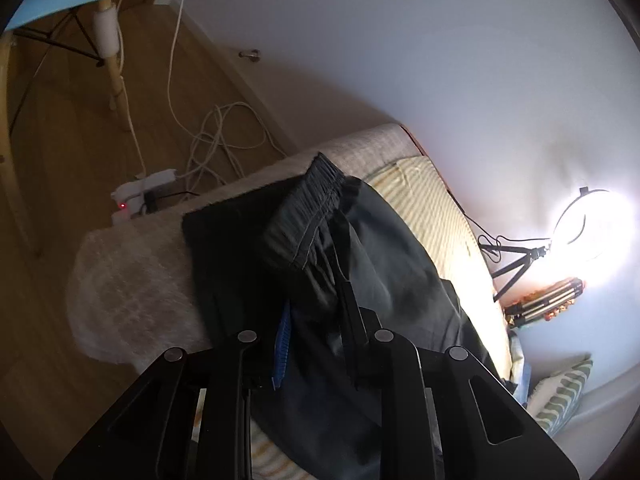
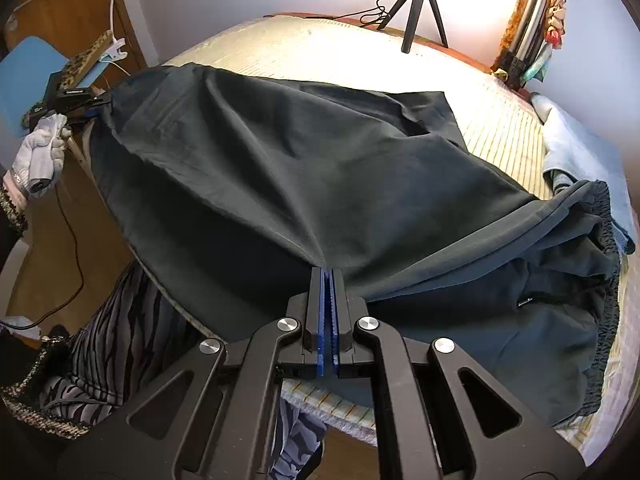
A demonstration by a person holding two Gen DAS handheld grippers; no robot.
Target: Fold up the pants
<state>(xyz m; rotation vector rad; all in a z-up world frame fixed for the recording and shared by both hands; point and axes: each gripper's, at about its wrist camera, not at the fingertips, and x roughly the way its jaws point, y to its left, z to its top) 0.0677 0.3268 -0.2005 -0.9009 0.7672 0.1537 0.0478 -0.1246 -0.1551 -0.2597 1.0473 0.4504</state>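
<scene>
Your dark, thin-fabric pants (image 2: 320, 168) lie on the striped bed (image 2: 500, 128), long axis running from your left gripper (image 2: 86, 102) to the elastic waistband (image 2: 608, 280) on the right. Both grippers' fingers (image 2: 320, 304) pinch the fabric; your right gripper (image 2: 329, 312) clamps the near edge.

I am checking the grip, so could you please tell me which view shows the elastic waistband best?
The left wrist view: the waistband sits central, gathers sharp. The right wrist view shows it only bunched at the right edge.
</scene>
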